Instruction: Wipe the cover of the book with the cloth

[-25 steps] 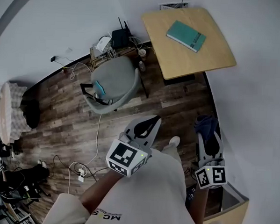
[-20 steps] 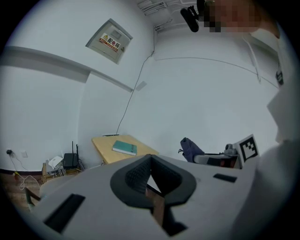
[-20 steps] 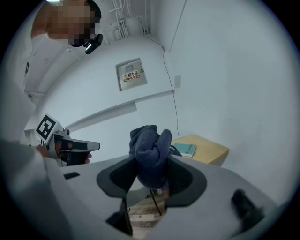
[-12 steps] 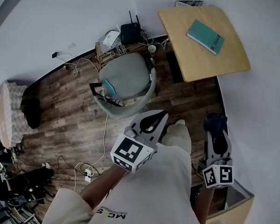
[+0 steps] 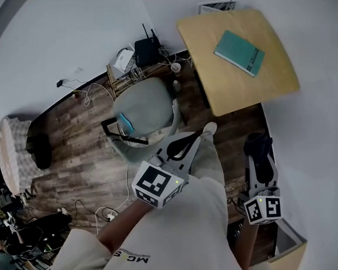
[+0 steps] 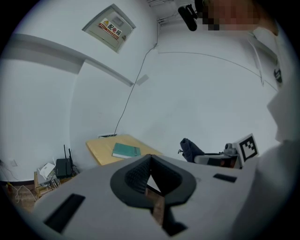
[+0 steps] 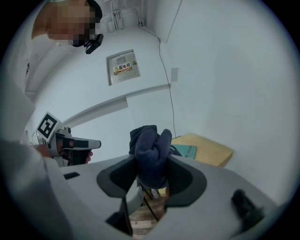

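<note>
A teal book (image 5: 239, 53) lies flat on a light wooden table (image 5: 217, 83) at the far right, against the white wall. My right gripper (image 5: 258, 150) is held low at the right, well short of the table, and is shut on a bunched dark blue cloth (image 5: 258, 145). In the right gripper view the cloth (image 7: 151, 154) bulges up between the jaws, with the book (image 7: 186, 151) beyond. My left gripper (image 5: 191, 141) is shut with nothing in it, at mid-frame over the floor. The left gripper view shows the book (image 6: 125, 150) far ahead.
A grey chair (image 5: 145, 109) stands on the wooden floor left of the table. A black router (image 5: 144, 45), a cup and tangled cables lie by the wall behind it. The person's shoe (image 5: 210, 128) is near the table's front corner. A low cabinet edge (image 5: 282, 245) is at bottom right.
The person has stepped forward toward the table, one foot now ahead near its corner. Both grippers keep their pose, and the cloth stays held.
</note>
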The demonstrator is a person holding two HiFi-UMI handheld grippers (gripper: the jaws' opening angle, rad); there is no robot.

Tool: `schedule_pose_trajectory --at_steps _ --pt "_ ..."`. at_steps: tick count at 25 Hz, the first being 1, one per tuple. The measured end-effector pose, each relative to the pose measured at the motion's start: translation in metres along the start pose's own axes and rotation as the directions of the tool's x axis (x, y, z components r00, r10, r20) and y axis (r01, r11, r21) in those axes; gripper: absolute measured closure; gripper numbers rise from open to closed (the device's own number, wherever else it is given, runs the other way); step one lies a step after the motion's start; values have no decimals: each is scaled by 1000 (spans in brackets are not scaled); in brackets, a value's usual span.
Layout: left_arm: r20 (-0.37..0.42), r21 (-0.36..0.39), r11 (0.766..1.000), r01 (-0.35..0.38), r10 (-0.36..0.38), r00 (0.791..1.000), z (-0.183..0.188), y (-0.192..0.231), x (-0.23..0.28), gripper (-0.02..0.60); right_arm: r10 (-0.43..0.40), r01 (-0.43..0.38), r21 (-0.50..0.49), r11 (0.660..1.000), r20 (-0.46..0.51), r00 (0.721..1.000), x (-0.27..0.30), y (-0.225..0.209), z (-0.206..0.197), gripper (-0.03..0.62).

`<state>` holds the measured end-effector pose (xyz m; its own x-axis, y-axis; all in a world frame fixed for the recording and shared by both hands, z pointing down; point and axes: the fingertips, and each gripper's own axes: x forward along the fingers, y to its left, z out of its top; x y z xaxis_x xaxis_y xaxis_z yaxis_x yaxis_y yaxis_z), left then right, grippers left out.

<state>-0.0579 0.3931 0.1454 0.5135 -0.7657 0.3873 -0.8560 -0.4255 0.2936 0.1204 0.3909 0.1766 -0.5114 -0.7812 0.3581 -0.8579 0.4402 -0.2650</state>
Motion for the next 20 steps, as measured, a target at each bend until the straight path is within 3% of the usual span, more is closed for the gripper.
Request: schedule_pose_trajectory --at_steps 10,20 --pt "-33 82 997 -9 12 999 94 26 152 572 27 -29 42 999 27 999 104 -106 73 408" --pt "-118 88 996 -11 21 993 108 45 247 572 46 -53 140 989 52 998 168 -168 100 410"
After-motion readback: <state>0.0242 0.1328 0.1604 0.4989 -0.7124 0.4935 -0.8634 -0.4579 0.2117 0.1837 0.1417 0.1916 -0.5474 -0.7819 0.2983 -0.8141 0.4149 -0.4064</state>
